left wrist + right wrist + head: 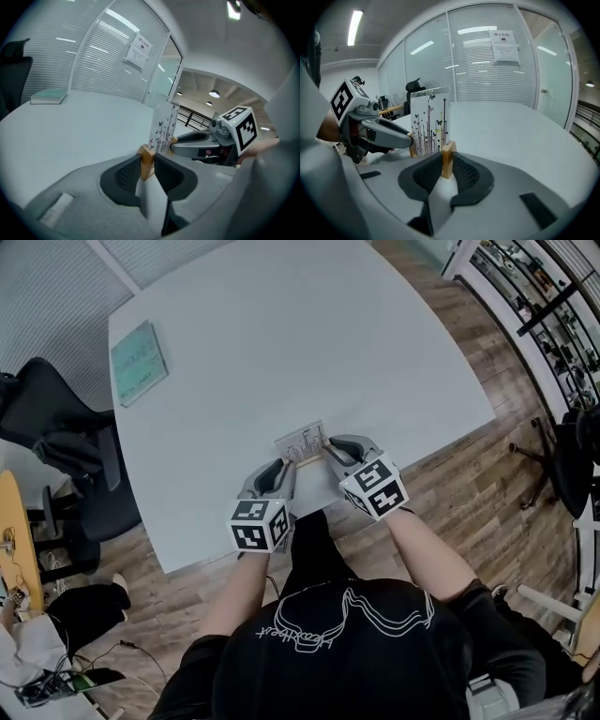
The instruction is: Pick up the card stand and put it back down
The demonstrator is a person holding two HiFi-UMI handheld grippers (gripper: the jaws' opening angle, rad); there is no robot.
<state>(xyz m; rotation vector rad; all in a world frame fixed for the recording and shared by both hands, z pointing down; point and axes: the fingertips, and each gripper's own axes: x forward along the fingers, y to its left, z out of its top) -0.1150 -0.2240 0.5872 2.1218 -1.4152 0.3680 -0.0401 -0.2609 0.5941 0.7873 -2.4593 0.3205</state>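
Note:
The card stand (302, 442) is a clear upright holder with a printed card of black stems and butterflies, set on a wooden base. It is near the front edge of the white table (281, 334). My left gripper (284, 465) is shut on the left end of the wooden base (146, 161). My right gripper (330, 451) is shut on the right end (448, 159). In the left gripper view the card (164, 126) rises just past the jaws. The right gripper view shows the card (429, 124) face-on. Whether the base touches the table I cannot tell.
A green book (138, 362) lies at the table's far left corner. A black office chair (66, 446) stands left of the table. The table's front edge (309, 521) runs just under both grippers. A glass wall with blinds and a posted notice (505, 47) stands beyond the table.

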